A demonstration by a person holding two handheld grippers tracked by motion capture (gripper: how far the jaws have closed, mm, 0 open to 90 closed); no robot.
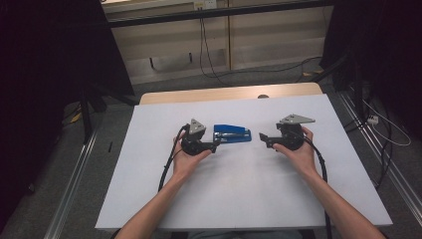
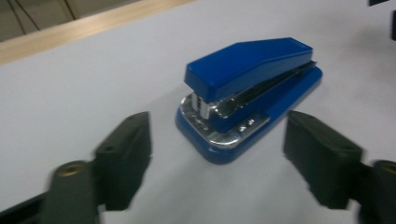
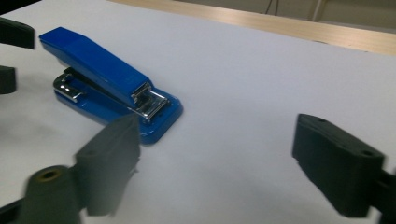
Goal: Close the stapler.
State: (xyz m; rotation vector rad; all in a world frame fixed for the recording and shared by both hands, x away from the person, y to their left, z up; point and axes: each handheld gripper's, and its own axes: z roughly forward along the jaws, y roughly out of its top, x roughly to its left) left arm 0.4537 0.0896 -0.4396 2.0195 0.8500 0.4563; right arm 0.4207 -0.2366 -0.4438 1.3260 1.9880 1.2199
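- Currently, blue plastic stapler with a chrome metal nose (image 1: pixel 232 134) lies flat on the white table sheet (image 1: pixel 239 194), about mid-table, long axis running left-right
- Stapler sits between the two tools, closed, top arm down on its base
- Left gripper (image 1: pixel 213 146) is just beside the stapler's left end, held in the person's left hand (image 1: pixel 189 158); its black fingers (image 2: pixel 125 158) stand wide apart, nothing clamped
- In the left gripper view the stapler (image 2: pixel 247 93) lies ahead of the gap, chrome end nearest the camera, clear of both pads, not touching either
- Right gripper (image 1: pixel 262 138) is near the stapler's right end with a small strip of bare sheet between; held in the right hand (image 1: pixel 298 152)
- Its fingers (image 3: pixel 109 165) are also spread wide, holding nothing
- In the right gripper view the stapler (image 3: pixel 107 84) lies ahead and left of the gap, hinge end toward the camera, near the left pad; can't tell for sure if they touch, looks apart
- Left gripper's jaw tips show at the far left edge of that view, beyond the stapler
- Grey three-cornered plates sit on top of both tools, cables trail back along the forearms toward the near edge
- Bare wooden table edge (image 1: pixel 229 93) shows along the far side past the sheet
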